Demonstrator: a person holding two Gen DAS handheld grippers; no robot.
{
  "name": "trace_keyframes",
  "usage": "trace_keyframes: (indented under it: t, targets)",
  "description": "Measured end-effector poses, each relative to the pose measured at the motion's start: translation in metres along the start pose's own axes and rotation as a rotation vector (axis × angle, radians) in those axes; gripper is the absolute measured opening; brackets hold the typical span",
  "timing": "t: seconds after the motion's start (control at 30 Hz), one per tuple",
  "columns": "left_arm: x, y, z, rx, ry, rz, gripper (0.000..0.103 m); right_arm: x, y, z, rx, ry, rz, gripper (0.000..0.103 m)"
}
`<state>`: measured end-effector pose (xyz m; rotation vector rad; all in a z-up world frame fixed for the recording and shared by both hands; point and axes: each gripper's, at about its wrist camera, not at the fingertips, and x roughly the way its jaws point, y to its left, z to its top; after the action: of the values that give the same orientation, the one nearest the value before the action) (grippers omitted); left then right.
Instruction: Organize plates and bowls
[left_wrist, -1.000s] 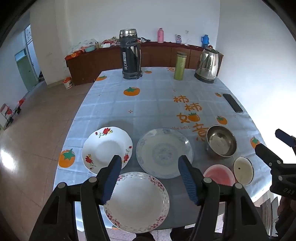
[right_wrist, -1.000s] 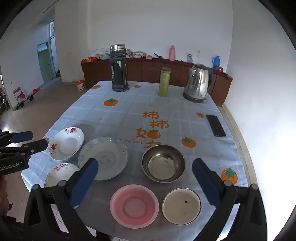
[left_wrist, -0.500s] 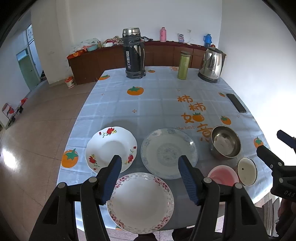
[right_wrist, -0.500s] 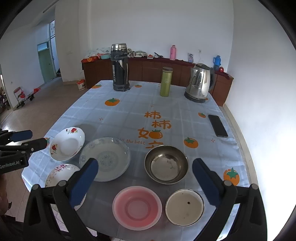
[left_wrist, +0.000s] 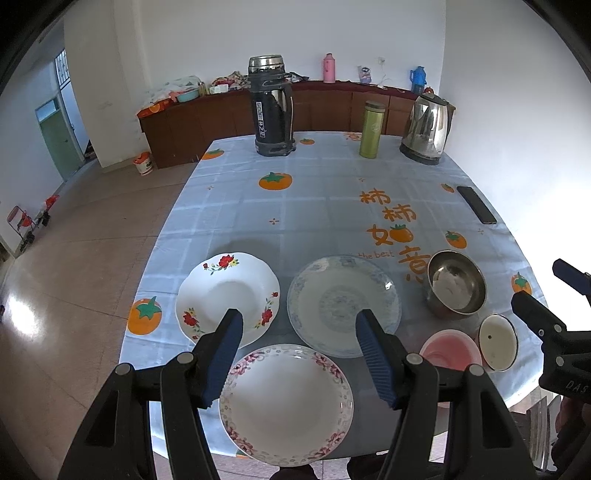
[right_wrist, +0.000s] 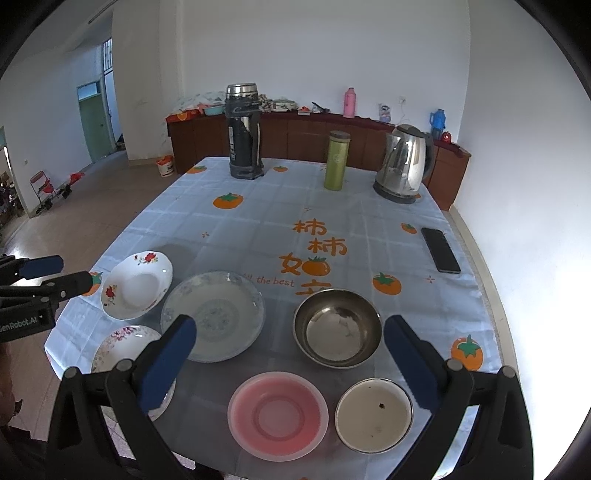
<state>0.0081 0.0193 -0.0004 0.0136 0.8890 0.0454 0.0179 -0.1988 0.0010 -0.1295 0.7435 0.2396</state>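
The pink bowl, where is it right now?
In the right wrist view the pink bowl sits at the table's near edge, left of the cream bowl.

1. Left gripper (left_wrist: 298, 343) hovers over the table's near-left edge, jaws spread wide, nothing between the blue pads (left_wrist: 221, 354).
2. Right gripper (right_wrist: 291, 354) hangs above the near-right edge, jaws gaping wide and empty, fingers pointing toward the far edge.
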Motion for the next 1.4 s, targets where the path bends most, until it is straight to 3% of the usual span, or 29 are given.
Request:
trace_keyframes:
  t: [1.4]
  targets:
    - [0.009, -0.002, 0.002, 0.003, 0.020, 0.000, 0.066, 0.013, -0.001, -0.001, 0.000, 0.014, 0.002, 0.103]
